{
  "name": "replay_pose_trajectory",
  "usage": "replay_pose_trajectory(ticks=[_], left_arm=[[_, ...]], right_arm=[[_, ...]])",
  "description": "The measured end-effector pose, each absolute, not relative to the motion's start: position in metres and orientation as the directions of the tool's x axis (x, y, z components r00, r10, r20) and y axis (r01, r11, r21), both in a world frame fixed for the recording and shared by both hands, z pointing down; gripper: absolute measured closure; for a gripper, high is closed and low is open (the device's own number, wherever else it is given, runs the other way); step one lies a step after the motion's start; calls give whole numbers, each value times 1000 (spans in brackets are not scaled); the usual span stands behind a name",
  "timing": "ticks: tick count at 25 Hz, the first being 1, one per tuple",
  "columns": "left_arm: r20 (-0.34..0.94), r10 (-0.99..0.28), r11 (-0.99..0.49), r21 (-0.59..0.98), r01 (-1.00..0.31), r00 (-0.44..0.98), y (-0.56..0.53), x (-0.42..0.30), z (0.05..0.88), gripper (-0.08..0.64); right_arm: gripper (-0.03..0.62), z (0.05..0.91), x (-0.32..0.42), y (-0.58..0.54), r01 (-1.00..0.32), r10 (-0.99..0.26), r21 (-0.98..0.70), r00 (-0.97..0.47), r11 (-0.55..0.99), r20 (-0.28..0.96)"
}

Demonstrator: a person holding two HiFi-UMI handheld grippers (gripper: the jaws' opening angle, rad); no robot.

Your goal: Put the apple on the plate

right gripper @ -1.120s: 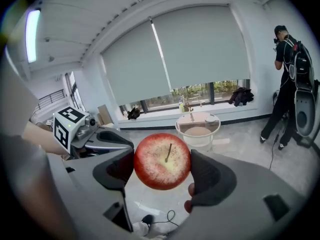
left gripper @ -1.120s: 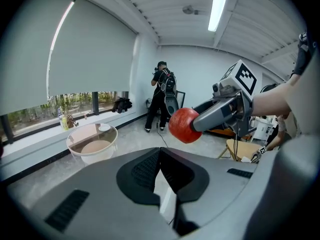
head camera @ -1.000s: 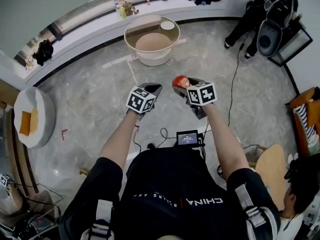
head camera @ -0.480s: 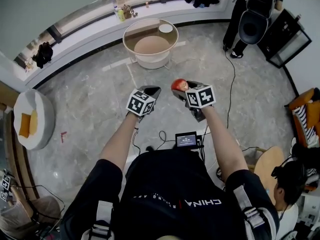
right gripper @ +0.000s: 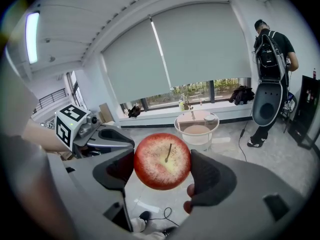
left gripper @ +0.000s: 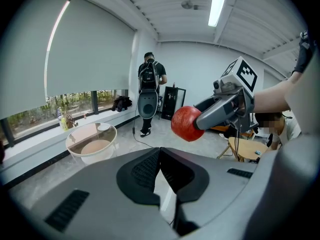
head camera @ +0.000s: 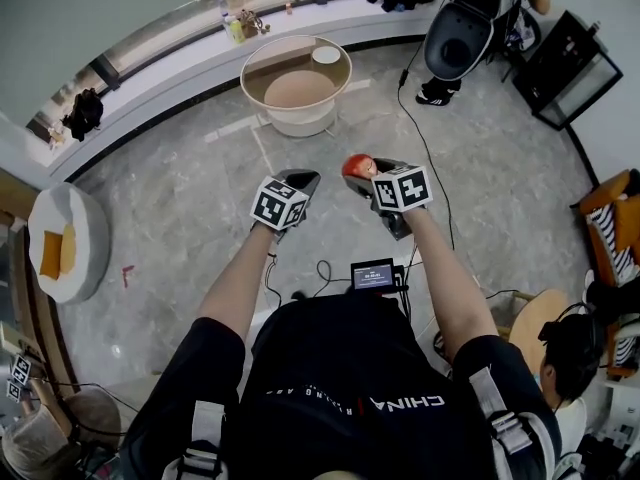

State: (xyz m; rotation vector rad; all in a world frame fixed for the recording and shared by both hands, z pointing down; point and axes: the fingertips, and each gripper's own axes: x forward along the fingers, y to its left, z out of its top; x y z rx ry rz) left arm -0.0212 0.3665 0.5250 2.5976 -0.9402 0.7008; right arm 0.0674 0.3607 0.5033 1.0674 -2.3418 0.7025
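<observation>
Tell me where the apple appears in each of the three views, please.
Head view: apple just right of centre.
Left gripper view: apple right of centre, above the jaws.
Right gripper view: apple at centre, clamped between the jaws.
Shared landmark: round glass table, farther off in all three.

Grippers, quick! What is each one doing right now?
Left gripper: closed, holding nothing.
Right gripper: closed on the apple.

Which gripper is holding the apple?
The right gripper: its jaws are clamped on the red apple, stem toward its camera. The left gripper has its jaws together with nothing between them.
</observation>
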Motion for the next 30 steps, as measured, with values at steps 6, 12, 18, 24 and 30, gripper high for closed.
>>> replay_pose_trajectory(ticks=[6,12,18,24,30], left_arm=[[544,-528,-735,91,-672,652,363,0,523,541],[539,-595,-685,49,-727,597,351,-1,520,541],[566,-584,-669,70,-740,582,303,-1,545,541],[508,-608,-631,158,-760,611,191,-16,565,541],[526,-542,-669,203,-715,656,60,-60,578,541]], right_arm=[[225,500,94,357,-786,-546,-253,-585,564,599],[225,509,108,348,-794,-547,-249,-574,555,610],[225,531,107,309,-777,-521,-278,-597,564,610],[225,559,96,214,-793,-513,-291,-579,536,633],[225,559,60,80,-829,-533,-272,-530,488,660]])
